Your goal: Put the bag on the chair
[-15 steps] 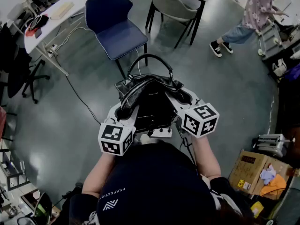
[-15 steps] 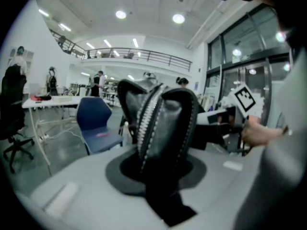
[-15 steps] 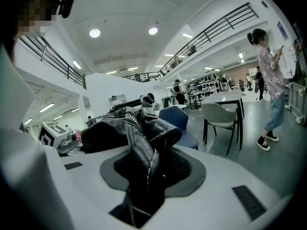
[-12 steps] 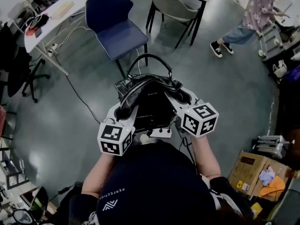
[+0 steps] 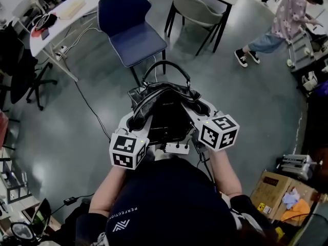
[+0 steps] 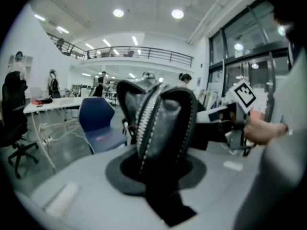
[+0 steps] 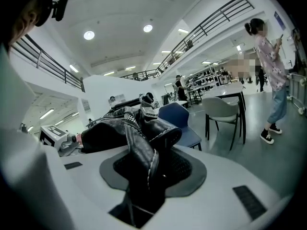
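Observation:
A black leather bag with zip edges and an arched handle hangs in the air in front of me, held from both sides. My left gripper is shut on the bag's left rim, where the zip edge stands up between the jaws. On the right rim my right gripper is shut too, with a fold of leather pinched in it. The blue chair stands just beyond the bag, its seat bare; it also shows as the blue chair and the blue chair.
A grey chair with black legs stands right of the blue one. A white table with cables runs along the far left, with a black office chair near it. A person walks at the far right. A cardboard box sits near right.
The blue chair has drawn slightly closer in the head view as the bag and both grippers edged toward it. The grip on the bag is unchanged.

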The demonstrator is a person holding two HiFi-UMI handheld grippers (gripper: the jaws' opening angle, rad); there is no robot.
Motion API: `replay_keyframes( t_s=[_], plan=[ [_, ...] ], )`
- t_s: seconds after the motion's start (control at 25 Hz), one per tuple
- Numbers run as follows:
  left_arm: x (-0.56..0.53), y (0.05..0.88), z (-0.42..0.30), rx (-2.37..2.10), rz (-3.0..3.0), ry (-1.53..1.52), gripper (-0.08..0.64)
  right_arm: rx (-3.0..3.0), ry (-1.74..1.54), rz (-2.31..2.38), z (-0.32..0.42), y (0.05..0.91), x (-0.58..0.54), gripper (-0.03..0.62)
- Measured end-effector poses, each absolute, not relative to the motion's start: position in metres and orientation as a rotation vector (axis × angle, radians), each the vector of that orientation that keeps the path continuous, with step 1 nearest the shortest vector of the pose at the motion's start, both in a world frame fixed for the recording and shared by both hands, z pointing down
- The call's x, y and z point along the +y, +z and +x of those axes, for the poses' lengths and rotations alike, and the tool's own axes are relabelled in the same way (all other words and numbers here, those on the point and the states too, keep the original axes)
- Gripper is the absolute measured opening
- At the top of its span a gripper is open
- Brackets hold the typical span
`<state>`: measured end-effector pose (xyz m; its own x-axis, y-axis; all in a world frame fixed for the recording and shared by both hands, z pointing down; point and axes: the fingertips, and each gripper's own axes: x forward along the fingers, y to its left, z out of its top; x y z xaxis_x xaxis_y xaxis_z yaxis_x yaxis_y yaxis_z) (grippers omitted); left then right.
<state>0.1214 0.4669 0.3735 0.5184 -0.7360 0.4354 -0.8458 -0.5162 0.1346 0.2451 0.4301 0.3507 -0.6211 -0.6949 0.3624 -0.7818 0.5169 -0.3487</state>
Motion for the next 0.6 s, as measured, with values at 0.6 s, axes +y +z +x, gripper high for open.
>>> replay_keyframes(
  t_s=[0.6],
  plan=[
    [0.37,0.397,0.108,-1.17,2.42,0.472,0.101,-2.444,0.772,1.378,0.232,0.371,0.339,0.137]
  ],
)
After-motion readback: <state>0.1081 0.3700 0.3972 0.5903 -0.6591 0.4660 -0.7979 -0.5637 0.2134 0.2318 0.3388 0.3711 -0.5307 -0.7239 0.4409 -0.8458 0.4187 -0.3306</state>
